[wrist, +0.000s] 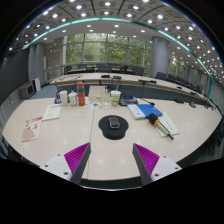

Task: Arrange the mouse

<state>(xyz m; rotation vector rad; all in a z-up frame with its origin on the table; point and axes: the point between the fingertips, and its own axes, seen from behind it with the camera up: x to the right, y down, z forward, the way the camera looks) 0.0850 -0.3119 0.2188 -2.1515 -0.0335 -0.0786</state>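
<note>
Mouse point(113, 123) sits on a dark round pad point(113, 127) on the pale tabletop point(60, 140), just ahead of the claw point(111, 157) and roughly in line with the gap between its two fingers. The claw stands apart and empty: its pink pads point(76, 155) splay wide at either side, with bare tabletop between them and nothing touching them. It hangs short of the mouse, with a strip of tabletop between the fingertips and the pad's near edge. Judging from this, the arranging has hardly begun, or at least no grasp is in hand now; the mouse rests on its own support, untouched. Whether it already lies where it is meant to end up cannot be told, since the task names no target spot. What seems left is the approach, a closing of the fingers on the mouse's sides, and the placing. Beyond the pad the tabletop is cluttered: a cup point(115, 97) and a red can point(81, 98) stand at the far side, a blue item point(148, 110) and papers point(165, 124) lie to the right, and more papers point(31, 126) to the left. These are well apart from the mouse, so a straight advance looks unobstructed. Further tables and windows fill the room behind.
</note>
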